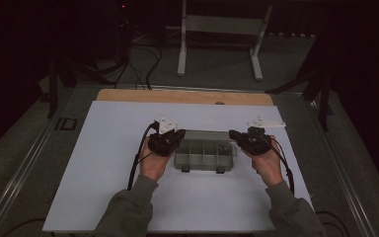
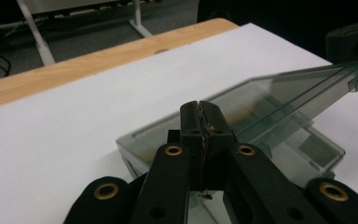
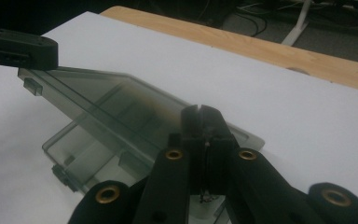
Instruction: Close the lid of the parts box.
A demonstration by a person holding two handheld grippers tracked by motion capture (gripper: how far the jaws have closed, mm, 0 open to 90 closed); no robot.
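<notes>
While half-lidded, compartment box (image 1: 205, 154) seemingly empty.

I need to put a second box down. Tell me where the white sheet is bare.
Bare white sheet runs wide to the left of the left gripper, along the near edge between the sleeves, and in a strip between the clear compartment box and the wooden table edge. The middle is crowded: both grippers, the right gripper included, flank the box.

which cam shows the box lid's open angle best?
The right gripper view: the clear lid is seen side-on, tilted up off the tray. The left gripper view shows the lid raised too, partly blurred. In the high view the box looks flat.
</notes>
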